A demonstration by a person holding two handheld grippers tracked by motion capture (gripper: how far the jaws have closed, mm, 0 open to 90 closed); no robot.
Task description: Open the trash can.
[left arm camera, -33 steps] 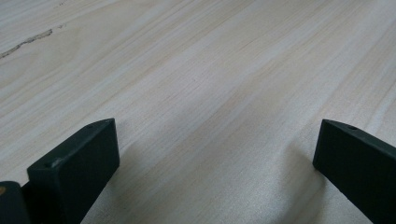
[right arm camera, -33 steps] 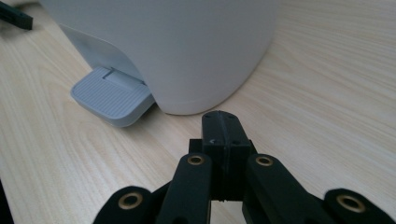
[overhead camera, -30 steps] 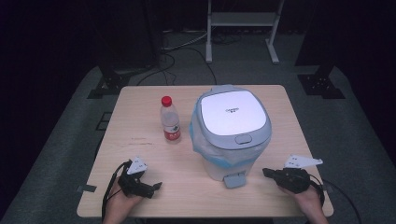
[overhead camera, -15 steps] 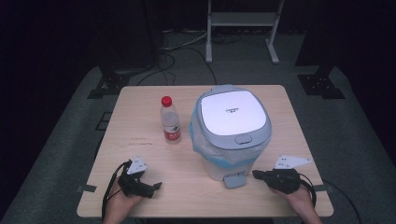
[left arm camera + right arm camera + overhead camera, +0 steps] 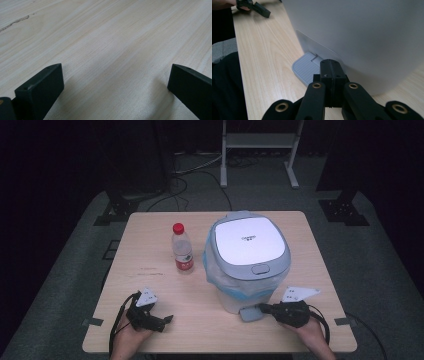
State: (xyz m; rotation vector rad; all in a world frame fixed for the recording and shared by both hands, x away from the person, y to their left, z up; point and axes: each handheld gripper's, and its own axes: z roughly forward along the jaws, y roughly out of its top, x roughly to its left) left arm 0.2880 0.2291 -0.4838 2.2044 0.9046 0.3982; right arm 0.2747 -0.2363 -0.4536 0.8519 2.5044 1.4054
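A white pedal bin (image 5: 248,240) with a grey lid and a blue-edged liner stands right of the table's middle. Its grey foot pedal (image 5: 248,313) sticks out toward the front edge. My right gripper (image 5: 261,308) is shut with nothing between its jaws. In the right gripper view its tips (image 5: 332,65) hang over the back of the pedal (image 5: 304,68), close to the bin wall (image 5: 362,32); contact is unclear. My left gripper (image 5: 167,321) rests open at the front left, its fingers (image 5: 41,87) wide apart over bare wood.
A clear water bottle (image 5: 182,249) with a red cap and red label stands left of the bin. The wooden table (image 5: 150,230) ends just behind both hands. A metal stand (image 5: 260,140) and cables lie on the dark floor beyond.
My right gripper has slid left along the front edge until its tips reach the bin's pedal. The left gripper, bottle and bin stay where they were.
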